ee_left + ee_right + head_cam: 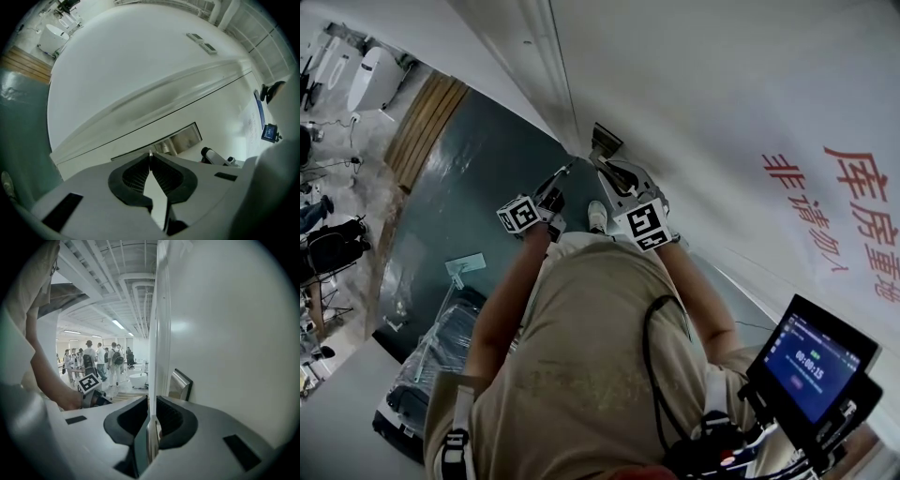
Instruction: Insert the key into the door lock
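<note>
Though tiny, key (150, 153) tip between left fingers (135, 176)

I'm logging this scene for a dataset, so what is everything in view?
door: one, white, right, red lettering
lock plate: one, silver, on door
key: one, silver tip, between left tongs' tips
floor: one, dark green, left
screen: one, black, lower right
bystanders: several, background, right gripper view
shirt: one, beige, the person's
left tongs: one, grey, shut on key
right tongs: one, grey, slightly apart
</note>
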The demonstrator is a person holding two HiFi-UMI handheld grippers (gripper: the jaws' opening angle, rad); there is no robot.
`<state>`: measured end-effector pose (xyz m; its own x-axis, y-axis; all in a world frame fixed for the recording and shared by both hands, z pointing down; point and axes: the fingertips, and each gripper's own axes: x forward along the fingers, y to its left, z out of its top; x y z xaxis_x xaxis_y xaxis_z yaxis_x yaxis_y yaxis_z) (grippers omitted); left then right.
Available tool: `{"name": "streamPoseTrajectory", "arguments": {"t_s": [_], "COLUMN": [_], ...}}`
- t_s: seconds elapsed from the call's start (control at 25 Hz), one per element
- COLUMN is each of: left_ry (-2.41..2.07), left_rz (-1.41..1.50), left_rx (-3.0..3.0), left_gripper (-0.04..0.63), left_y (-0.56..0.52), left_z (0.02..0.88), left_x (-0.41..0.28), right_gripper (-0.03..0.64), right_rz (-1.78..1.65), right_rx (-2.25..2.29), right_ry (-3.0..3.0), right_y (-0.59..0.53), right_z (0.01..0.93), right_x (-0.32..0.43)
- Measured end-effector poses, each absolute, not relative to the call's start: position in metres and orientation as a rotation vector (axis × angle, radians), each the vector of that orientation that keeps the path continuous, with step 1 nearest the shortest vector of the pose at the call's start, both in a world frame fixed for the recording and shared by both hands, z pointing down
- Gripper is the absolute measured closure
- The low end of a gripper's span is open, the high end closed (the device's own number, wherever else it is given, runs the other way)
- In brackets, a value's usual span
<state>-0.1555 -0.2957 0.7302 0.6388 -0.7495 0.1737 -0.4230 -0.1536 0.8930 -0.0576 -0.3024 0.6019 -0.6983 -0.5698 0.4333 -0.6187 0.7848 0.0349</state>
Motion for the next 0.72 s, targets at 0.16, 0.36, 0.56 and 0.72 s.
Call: {"name": "streamPoseTrajectory", "arguments": {"t_s": [0.16, 0.36, 0.56, 0.72], "left_ry": [-0.896, -0.878, -0.872, -0.871], "left_rz": [-0.461, -0.501, -0.558, -0.569], "left_rx": [1.692, 1.62, 1.531, 1.502], "left_gripper": [0.561, 0.561, 0.561, 0.561], "left_y": [-0.297, -0.298, -0.303, -0.308], "left_z": [0.732, 0.747, 0.759, 0.763], "left_x": [-0.139, -0.123, -0.114, -0.107], "right_gripper": [0.555, 0.555, 0.555, 0.555], "right_rz": [0.16, 0.155, 0.148, 0.141], "right_rx": [0.897, 0.882, 0.873, 0.866], "right_ry": [-2.55, -2.557, -2.56, -2.562], "right_y": [-0.299, -0.293, -0.288, -0.286], "right_z": [0.605, 0.609, 0.612, 0.614], "right_x": [-0.051, -0.047, -0.043, -0.041]}}
